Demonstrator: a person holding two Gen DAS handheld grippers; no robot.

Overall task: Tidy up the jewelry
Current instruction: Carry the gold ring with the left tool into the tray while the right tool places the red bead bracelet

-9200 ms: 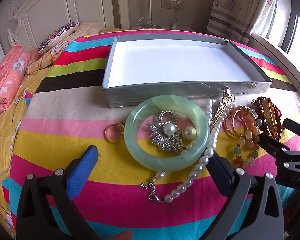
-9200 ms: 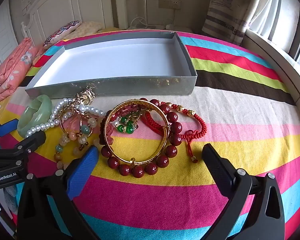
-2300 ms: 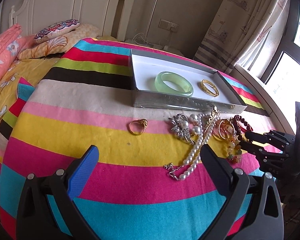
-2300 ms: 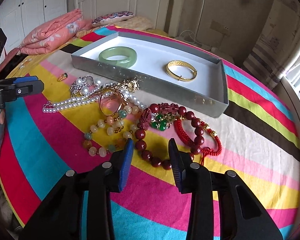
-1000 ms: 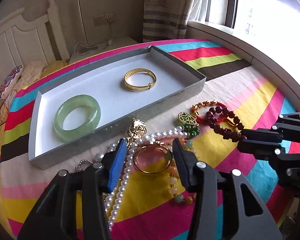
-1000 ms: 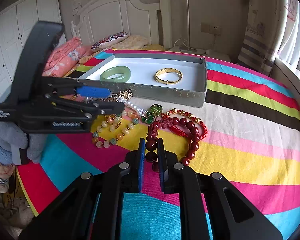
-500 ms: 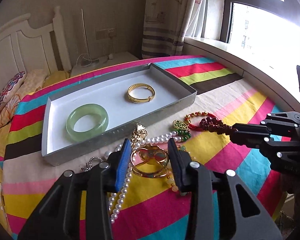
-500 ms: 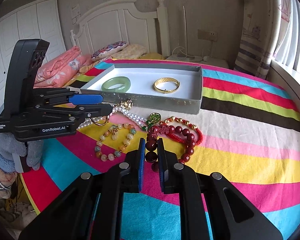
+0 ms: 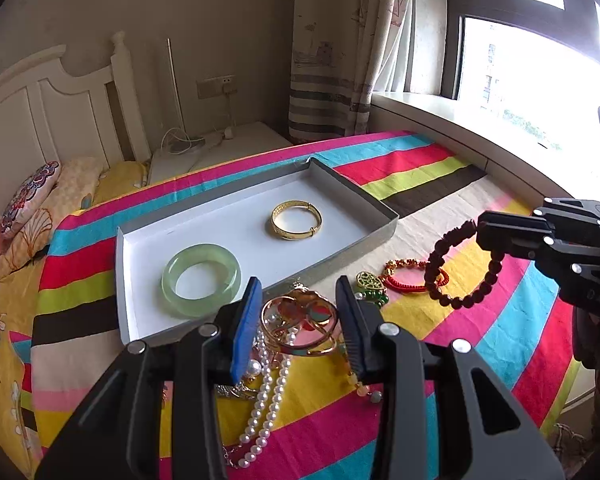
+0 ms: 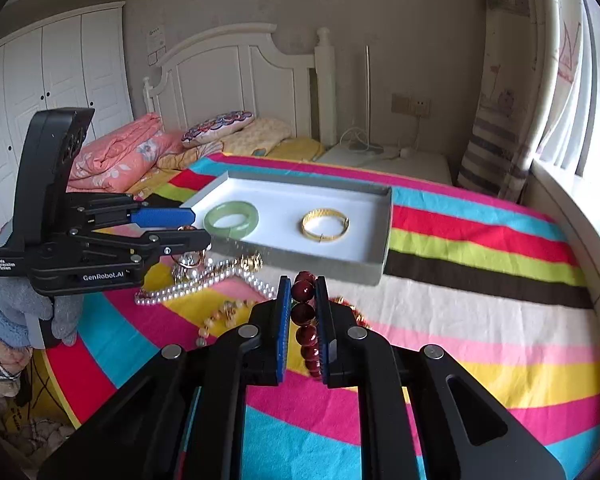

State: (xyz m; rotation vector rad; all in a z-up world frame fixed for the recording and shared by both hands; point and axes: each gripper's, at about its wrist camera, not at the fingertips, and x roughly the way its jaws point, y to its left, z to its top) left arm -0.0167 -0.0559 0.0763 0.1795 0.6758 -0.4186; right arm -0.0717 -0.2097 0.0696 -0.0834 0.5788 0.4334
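A grey box (image 9: pixel 380 216) with a white floor holds a green jade bangle (image 9: pixel 201 278) and a gold bangle (image 9: pixel 296 220). My left gripper (image 9: pixel 298 316) is shut on a gold hoop bangle (image 9: pixel 300 326) and holds it above the bedspread. My right gripper (image 10: pixel 302 300) is shut on a dark red bead bracelet (image 10: pixel 304 312), which hangs in the air in the left wrist view (image 9: pixel 460 268). The box (image 10: pixel 384 232), jade bangle (image 10: pixel 231 218) and gold bangle (image 10: pixel 325 225) also show in the right wrist view, with the left gripper (image 10: pixel 192 226) at the left.
A pearl necklace (image 9: pixel 268 396), a green pendant (image 9: pixel 370 286) and a red cord bracelet (image 9: pixel 412 278) lie on the striped bedspread in front of the box. Pillows (image 10: pixel 216 124) and a headboard (image 10: pixel 236 68) stand behind. A window sill (image 9: pixel 440 116) runs along the right.
Both grippers have risen. The left one lifted the gold hoop bangle off the bed and the right one lifted the red bead bracelet clear of the bedspread.
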